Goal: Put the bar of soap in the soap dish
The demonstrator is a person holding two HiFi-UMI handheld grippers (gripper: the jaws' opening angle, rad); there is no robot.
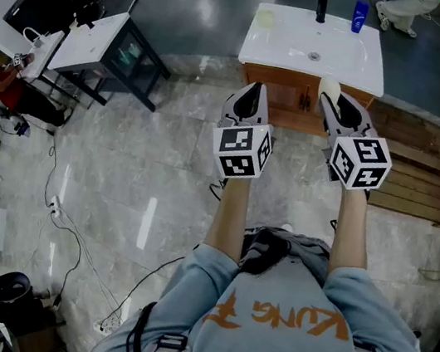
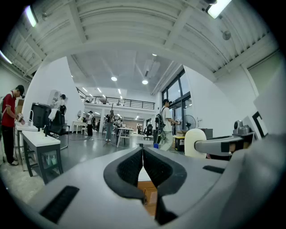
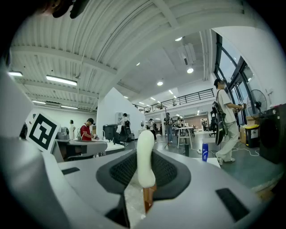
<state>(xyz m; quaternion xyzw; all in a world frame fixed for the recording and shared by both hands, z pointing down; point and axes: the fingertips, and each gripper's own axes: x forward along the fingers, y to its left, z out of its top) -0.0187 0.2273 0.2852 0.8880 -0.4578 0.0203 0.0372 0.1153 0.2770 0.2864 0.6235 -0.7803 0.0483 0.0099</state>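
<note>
In the head view, my right gripper (image 1: pixel 335 100) is shut on a cream bar of soap (image 1: pixel 329 88) that sticks up past its fingertips. The right gripper view shows the soap (image 3: pixel 145 143) standing upright, clamped between the two dark pads of the gripper (image 3: pixel 145 157). My left gripper (image 1: pixel 251 94) is shut with nothing in it, its pads meeting in the left gripper view (image 2: pixel 143 154), where the soap (image 2: pixel 195 142) also shows at the right. Ahead stands a white sink top (image 1: pixel 276 50) with a pale square soap dish (image 1: pixel 267 19) at its back left corner. Both grippers hover short of it.
A black tap (image 1: pixel 321 6) and a blue bottle (image 1: pixel 359 17) stand at the sink's back. Its wooden cabinet (image 1: pixel 294 100) is below. Wooden planks (image 1: pixel 422 177) lie to the right, a grey table (image 1: pixel 100 44) to the left, cables (image 1: pixel 68 224) on the marble floor.
</note>
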